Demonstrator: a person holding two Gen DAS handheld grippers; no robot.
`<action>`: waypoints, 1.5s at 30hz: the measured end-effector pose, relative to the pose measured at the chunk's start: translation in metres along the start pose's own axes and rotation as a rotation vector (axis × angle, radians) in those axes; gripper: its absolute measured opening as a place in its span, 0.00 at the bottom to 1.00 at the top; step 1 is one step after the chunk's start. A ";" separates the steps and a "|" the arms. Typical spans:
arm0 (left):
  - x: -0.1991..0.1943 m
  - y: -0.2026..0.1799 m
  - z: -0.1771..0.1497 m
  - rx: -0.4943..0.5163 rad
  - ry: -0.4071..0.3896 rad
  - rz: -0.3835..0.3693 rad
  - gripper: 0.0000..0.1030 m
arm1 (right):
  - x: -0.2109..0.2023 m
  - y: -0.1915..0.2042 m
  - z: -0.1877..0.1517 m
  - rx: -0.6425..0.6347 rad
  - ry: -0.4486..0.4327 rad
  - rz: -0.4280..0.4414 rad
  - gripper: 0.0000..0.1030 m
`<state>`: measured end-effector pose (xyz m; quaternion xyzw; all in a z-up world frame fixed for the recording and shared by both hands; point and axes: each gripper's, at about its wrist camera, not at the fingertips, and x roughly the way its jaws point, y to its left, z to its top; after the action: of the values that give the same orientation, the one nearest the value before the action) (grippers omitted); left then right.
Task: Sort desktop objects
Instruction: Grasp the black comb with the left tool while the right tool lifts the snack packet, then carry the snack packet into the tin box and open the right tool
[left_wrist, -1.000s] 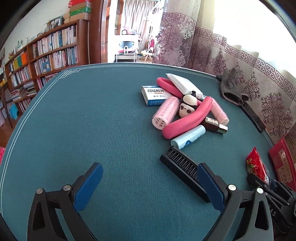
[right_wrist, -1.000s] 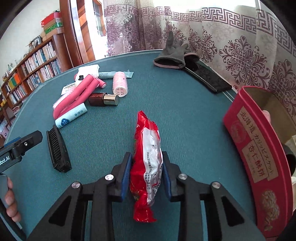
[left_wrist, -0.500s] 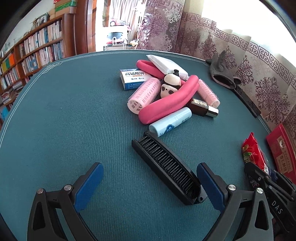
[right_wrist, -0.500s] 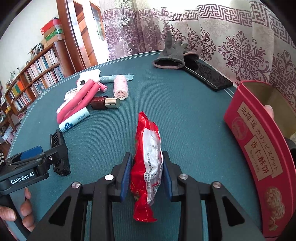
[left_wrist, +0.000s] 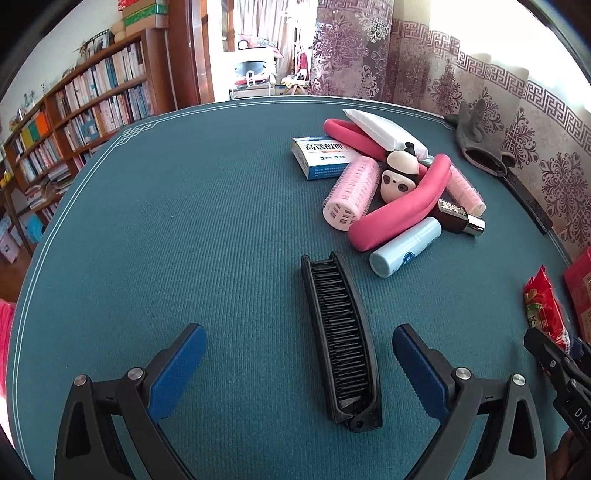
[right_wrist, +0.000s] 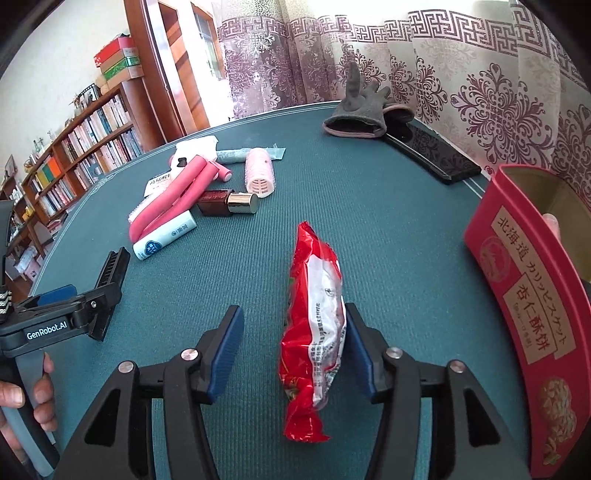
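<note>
The crinkled red-and-white foil snack packet (right_wrist: 314, 325) lies on the teal woven table mat (right_wrist: 369, 229) between the pads of the right gripper (right_wrist: 295, 354), whose jaws are opening; it leans on the right-hand pad, clear of the other. The left gripper (left_wrist: 299, 365) stands wide open around the long black plastic comb (left_wrist: 340, 343) (touching neither pad). Beyond lies a heap with a pink foam roller (left_wrist: 399, 210). A red printed biscuit tin (right_wrist: 524, 295) stands to the right.
</note>
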<state>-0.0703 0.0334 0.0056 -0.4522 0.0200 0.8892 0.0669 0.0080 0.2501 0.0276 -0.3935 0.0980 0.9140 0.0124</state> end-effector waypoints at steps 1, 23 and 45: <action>0.002 -0.003 0.000 0.010 -0.005 0.009 0.84 | 0.000 -0.001 0.000 0.005 0.000 0.004 0.57; -0.038 -0.011 -0.018 0.008 -0.052 -0.101 0.27 | 0.003 -0.001 0.008 -0.043 0.022 -0.123 0.31; -0.068 -0.093 -0.026 0.168 -0.063 -0.195 0.27 | -0.152 -0.104 0.026 0.176 -0.301 -0.155 0.26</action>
<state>0.0030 0.1163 0.0473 -0.4165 0.0482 0.8875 0.1912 0.1042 0.3650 0.1373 -0.2560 0.1442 0.9468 0.1315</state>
